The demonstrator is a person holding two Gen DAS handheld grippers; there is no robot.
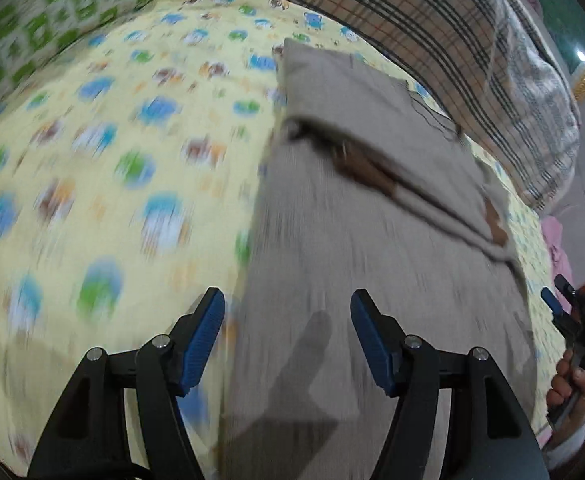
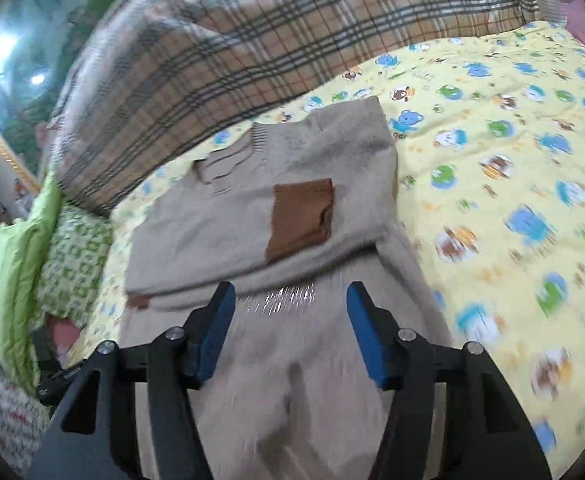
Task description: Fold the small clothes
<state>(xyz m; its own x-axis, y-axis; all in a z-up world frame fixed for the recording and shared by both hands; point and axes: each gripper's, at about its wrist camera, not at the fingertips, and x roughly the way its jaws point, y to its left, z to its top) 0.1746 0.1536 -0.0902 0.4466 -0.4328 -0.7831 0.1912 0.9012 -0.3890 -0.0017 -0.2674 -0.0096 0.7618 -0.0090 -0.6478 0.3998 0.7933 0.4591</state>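
A beige knit sweater lies on the yellow cartoon-print sheet, its upper part folded over the lower part. In the right wrist view the sweater shows a brown patch and a ribbed cuff on the folded layer. My left gripper is open above the sweater's near left edge, with nothing between its blue pads. My right gripper is open over the near part of the sweater, just short of the folded layer's edge, and holds nothing. It also shows at the right edge of the left wrist view as the right gripper, held by a hand.
A plaid blanket is heaped along the far side of the bed, just behind the sweater. A green-and-white pillow and a light green quilt lie at one end. The sheet stretches bare beside the sweater. Both views are blurred.
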